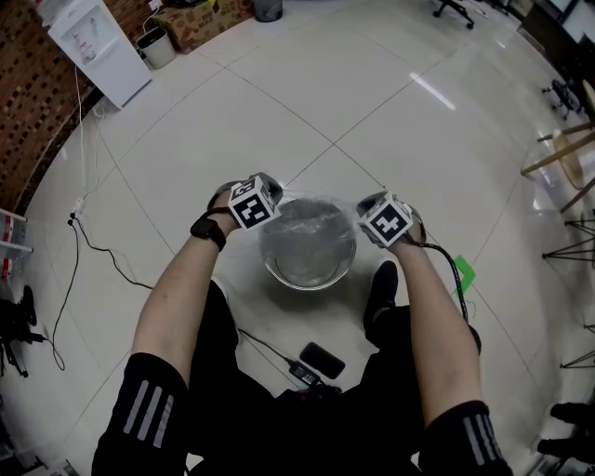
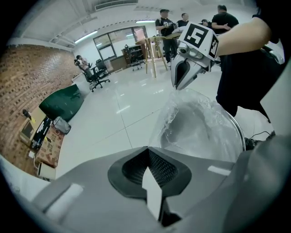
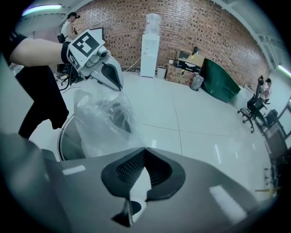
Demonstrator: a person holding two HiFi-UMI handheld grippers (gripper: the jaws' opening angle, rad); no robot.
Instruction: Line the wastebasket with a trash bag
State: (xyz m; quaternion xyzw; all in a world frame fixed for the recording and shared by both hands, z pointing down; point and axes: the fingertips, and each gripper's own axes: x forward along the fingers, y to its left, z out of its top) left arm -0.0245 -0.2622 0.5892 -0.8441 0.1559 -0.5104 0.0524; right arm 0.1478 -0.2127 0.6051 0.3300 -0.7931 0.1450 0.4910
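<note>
A round metal wastebasket (image 1: 308, 286) stands on the white tile floor between the person's feet, with a clear trash bag (image 1: 307, 232) crumpled over its mouth. My left gripper (image 1: 275, 194) sits at the bag's left edge and my right gripper (image 1: 365, 207) at its right edge. Both point steeply down. In the left gripper view the bag (image 2: 195, 125) runs from my shut left gripper (image 2: 146, 148) up to the right gripper (image 2: 178, 85). In the right gripper view the film (image 3: 102, 118) stretches from my shut right gripper (image 3: 144, 148) to the left gripper (image 3: 119, 86). Each gripper pinches the bag's rim.
A black adapter (image 1: 321, 359) and its cable (image 1: 93, 246) lie on the floor near the person's legs. A green scrap (image 1: 463, 272) lies right of the basket. A water dispenser (image 1: 98, 46) and boxes (image 1: 200, 19) stand by the brick wall, a wooden stool (image 1: 567, 158) at right.
</note>
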